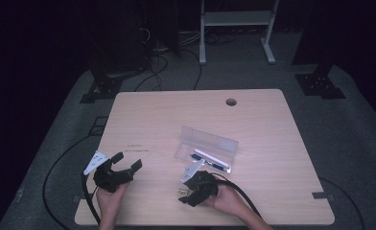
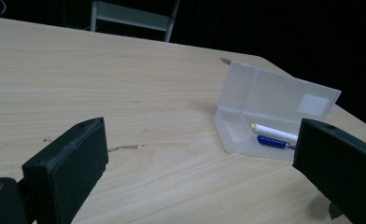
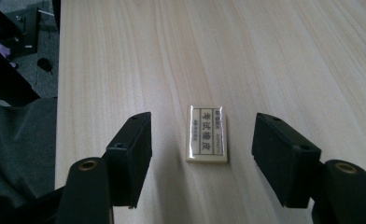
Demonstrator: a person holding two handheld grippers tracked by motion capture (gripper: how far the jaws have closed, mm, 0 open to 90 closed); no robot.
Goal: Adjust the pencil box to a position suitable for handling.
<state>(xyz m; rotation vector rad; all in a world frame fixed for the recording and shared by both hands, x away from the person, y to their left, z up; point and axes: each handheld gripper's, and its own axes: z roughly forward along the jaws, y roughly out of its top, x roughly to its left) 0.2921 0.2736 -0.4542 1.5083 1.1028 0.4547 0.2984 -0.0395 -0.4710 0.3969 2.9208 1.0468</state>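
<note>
One eraser [image 3: 207,134], one case [image 1: 206,147], two pens [image 2: 273,132]

A light wooden table [image 1: 253,115] with a small round hole [image 1: 231,102] is sitting on a grey floor [image 1: 358,143] in a dark room, while a white metal frame [image 1: 236,28] and black cables [image 1: 162,67] are lying behind it.

Lab-like recording room: dark surround, lone wooden table [image 1: 272,124], floor cables [image 1: 157,67], metal stand [image 1: 236,28].

clear plastic pencil case [image 1: 207,143] sitting open on the wood table [image 1: 157,115], white pen [image 2: 273,131] and blue pen [image 2: 272,142] inside
</note>
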